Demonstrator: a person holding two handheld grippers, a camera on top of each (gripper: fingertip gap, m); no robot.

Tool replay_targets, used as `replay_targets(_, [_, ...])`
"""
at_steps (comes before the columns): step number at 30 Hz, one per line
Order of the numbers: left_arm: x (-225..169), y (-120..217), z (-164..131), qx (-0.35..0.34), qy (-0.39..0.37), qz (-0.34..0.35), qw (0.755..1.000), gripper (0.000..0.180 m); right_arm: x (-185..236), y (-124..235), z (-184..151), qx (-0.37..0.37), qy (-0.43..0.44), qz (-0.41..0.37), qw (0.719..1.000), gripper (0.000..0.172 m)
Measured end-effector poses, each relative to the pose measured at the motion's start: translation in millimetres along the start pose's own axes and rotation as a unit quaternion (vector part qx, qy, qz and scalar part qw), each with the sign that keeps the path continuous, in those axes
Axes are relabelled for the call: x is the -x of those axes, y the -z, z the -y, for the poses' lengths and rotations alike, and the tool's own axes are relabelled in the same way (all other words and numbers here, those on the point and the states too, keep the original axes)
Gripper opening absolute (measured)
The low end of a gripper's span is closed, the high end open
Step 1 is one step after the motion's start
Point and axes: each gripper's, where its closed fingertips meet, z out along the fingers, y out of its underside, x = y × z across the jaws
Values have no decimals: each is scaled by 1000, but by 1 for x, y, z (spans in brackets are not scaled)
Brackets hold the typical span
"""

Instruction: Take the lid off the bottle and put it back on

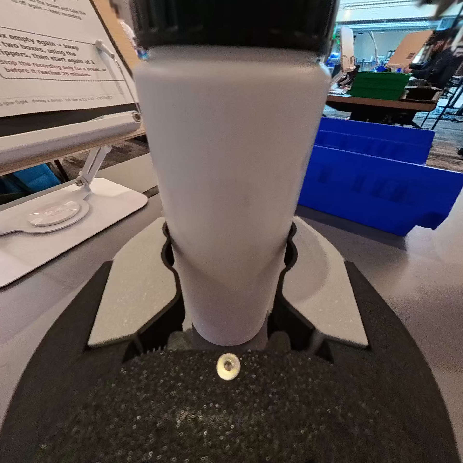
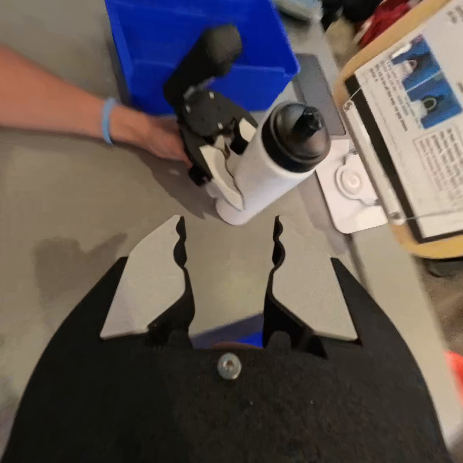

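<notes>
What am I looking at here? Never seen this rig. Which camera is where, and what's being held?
No robot: a person holds a pair of hand-held tongs in each hand, with a camera on each looking along its fingers. The left view looks past the left tongs, whose pads press on both sides of a white bottle with its black lid on. The right view looks down from above past the right tongs, open and empty, at the same bottle, the left tongs and the person's hand. On the grey table: a blue bin and a white stand carrying an instruction sheet.
</notes>
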Motion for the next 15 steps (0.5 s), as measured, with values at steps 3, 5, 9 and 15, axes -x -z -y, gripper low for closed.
replay_targets(3, [-3, 0, 0, 0, -3, -14, 1000, 87, -36, -8, 7, 136, 124, 9, 983, 71])
replay_targets(5, [-4, 0, 0, 0, -4, -17, 1000, 87, -48, -13, 18, 194, 180, 30, 964, 72])
replay_targets(9, [-6, 0, 0, 1, -10, -19, 1000, 87, -55, -29, 38, 254, 231, 76, 936, 73])
replay_targets(15, [-10, 0, 0, 0, -12, -27, 1000, 87, -61, -55, 55, 258, 231, 114, 931, 71])
